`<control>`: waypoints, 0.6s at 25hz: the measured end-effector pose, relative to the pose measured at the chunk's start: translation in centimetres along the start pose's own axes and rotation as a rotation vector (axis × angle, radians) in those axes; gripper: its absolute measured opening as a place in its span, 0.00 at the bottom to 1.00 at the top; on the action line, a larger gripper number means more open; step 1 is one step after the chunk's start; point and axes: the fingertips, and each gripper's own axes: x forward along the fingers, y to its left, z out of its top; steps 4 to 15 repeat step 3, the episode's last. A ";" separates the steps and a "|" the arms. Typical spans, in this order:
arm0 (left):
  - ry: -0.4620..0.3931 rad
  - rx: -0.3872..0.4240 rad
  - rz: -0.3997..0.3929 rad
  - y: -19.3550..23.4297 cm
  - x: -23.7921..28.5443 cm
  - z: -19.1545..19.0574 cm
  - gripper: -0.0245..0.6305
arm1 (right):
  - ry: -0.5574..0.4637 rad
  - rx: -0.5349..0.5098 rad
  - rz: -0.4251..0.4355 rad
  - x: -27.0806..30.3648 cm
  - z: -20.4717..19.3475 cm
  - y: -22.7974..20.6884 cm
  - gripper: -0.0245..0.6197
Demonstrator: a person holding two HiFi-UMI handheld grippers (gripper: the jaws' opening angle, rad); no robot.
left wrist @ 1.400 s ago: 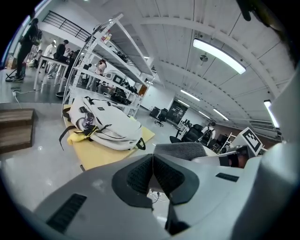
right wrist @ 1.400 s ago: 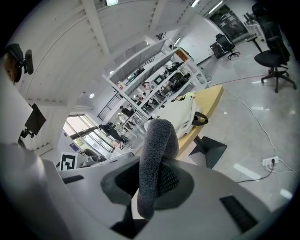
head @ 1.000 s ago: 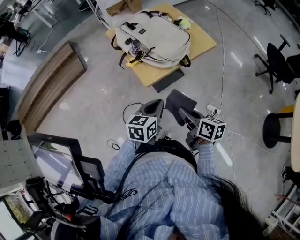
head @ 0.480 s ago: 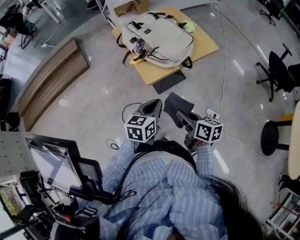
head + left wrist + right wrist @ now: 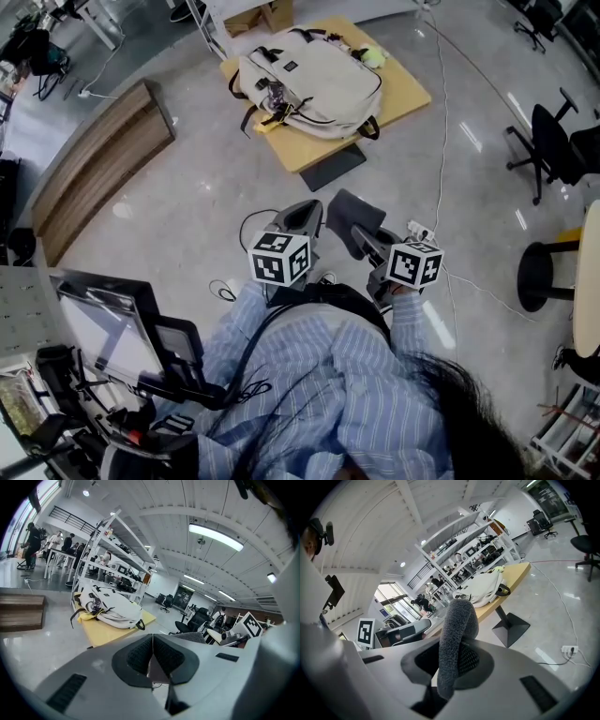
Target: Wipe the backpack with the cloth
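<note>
Grey cloth (image 5: 457, 630) is clamped between the jaws of the right gripper (image 5: 451, 660); those of the left gripper (image 5: 153, 660) meet, empty. The backpack (image 5: 314, 80) lies well apart from both, so wiping seems unstarted.

Quick tally of what's around: one backpack (image 5: 314, 80), cream-coloured with dark straps. One grey cloth (image 5: 350, 214). One low yellow table (image 5: 401, 90). One small yellow-green thing (image 5: 374, 58) on that table, can't tell what it is. Two grippers, the left gripper (image 5: 307, 212) and the right gripper (image 5: 364, 234), so two marker cubes as well, one (image 5: 281, 258) per gripper (image 5: 415, 264). One long wooden bench (image 5: 94, 159). One white power strip (image 5: 419, 230) on the floor. Two black office chairs, one nearer (image 5: 555, 139) and one farther back (image 5: 525, 13). One person in a striped blue shirt (image 5: 328, 394).
</note>
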 end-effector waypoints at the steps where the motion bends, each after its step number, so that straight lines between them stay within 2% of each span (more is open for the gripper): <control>1: 0.001 0.001 -0.001 0.0 0.0 0.0 0.05 | 0.000 0.000 -0.001 0.0 0.0 0.0 0.12; 15: 0.002 0.003 -0.004 -0.1 0.1 -0.1 0.05 | 0.001 0.001 -0.001 -0.1 -0.1 -0.1 0.12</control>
